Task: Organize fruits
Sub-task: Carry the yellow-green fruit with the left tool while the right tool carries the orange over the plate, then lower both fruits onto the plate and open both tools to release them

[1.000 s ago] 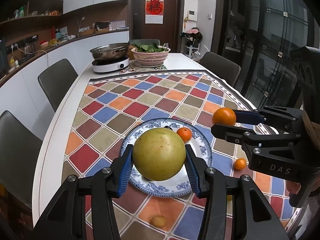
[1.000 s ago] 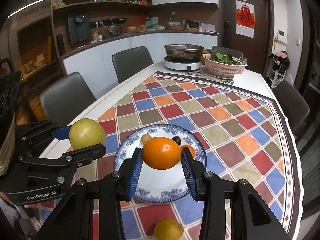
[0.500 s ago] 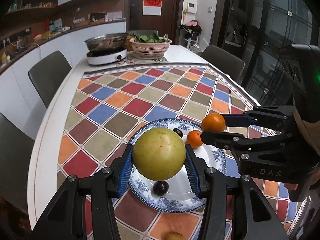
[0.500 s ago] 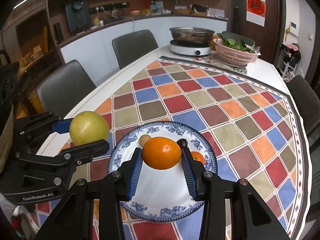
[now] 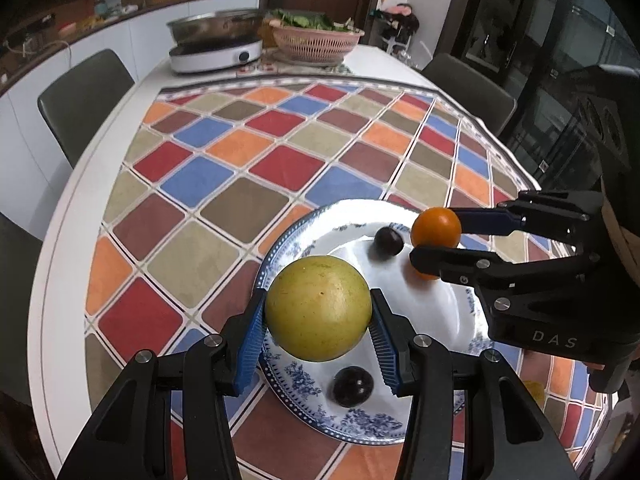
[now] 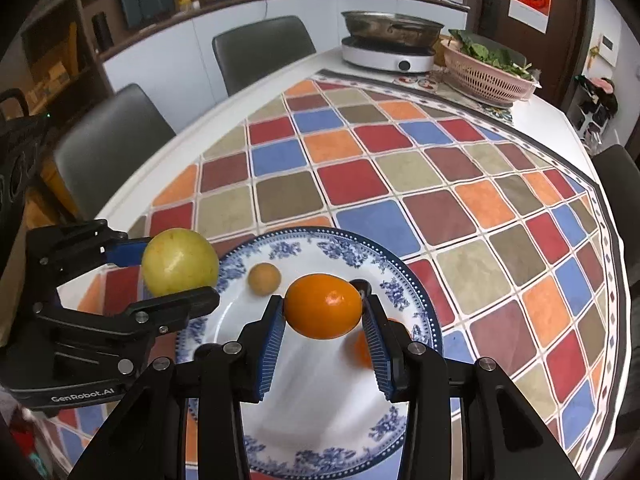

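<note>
The left tongs point(image 5: 318, 320) clamp a large yellow-green fruit point(image 5: 319, 309) above the near-left rim of the blue-and-white plate point(image 5: 296, 372), which sits near the table's point(image 5: 72, 208) near edge. The right tongs point(image 5: 434, 242) grip an orange point(image 5: 436, 227) over the plate's right side. Two dark round fruits point(image 5: 353, 386) lie on the plate, one near, one far

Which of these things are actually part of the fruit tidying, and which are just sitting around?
Part of the job:
- yellow-green fruit in the left gripper
- orange in the right gripper
- blue-and-white plate
- small tan fruit and dark fruits on it

Just lying about:
- pan on the cooker
- pink basket of greens
- chairs
</note>
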`<state>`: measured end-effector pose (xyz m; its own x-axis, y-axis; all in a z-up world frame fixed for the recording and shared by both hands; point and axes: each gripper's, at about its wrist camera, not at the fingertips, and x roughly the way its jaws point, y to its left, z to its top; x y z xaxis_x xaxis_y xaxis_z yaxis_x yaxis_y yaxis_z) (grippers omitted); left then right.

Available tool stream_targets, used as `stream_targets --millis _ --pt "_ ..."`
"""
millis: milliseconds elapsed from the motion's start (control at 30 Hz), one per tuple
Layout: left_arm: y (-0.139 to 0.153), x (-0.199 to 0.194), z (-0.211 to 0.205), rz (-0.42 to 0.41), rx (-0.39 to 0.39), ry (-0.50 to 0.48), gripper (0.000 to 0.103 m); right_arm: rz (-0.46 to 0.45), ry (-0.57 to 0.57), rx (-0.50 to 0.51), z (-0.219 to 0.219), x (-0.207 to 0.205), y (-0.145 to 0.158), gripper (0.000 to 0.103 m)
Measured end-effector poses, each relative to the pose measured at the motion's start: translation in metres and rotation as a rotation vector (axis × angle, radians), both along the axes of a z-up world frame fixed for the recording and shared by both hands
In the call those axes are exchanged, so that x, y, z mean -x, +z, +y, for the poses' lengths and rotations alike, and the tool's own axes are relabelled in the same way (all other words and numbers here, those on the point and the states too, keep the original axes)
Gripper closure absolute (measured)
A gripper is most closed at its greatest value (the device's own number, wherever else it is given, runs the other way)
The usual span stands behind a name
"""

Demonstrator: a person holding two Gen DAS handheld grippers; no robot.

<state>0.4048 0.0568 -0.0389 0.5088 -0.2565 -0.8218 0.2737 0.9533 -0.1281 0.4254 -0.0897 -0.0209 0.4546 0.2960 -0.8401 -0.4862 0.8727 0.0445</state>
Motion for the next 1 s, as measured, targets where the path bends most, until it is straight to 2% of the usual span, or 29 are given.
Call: stream_targets --millis 500,900,1000 --pt "-0.026 -0.01 -0.007 0.058 -0.064 -0.044 0.054 0.057 0.045 0.083 0.009 -0.016 -0.031 0.062" --pt "-0.036 -0.011 -0.011 0.1 -0.086 -0.06 0.054 0.068 0.077 0.101 0.011 -0.013 -0.039 0.062" --pt "-0.033 -0.009 -0.011 0.079 -0.095 -0.055 0.051 0.071 0.076 0.088 0.009 -0.012 -0.037 0.054"
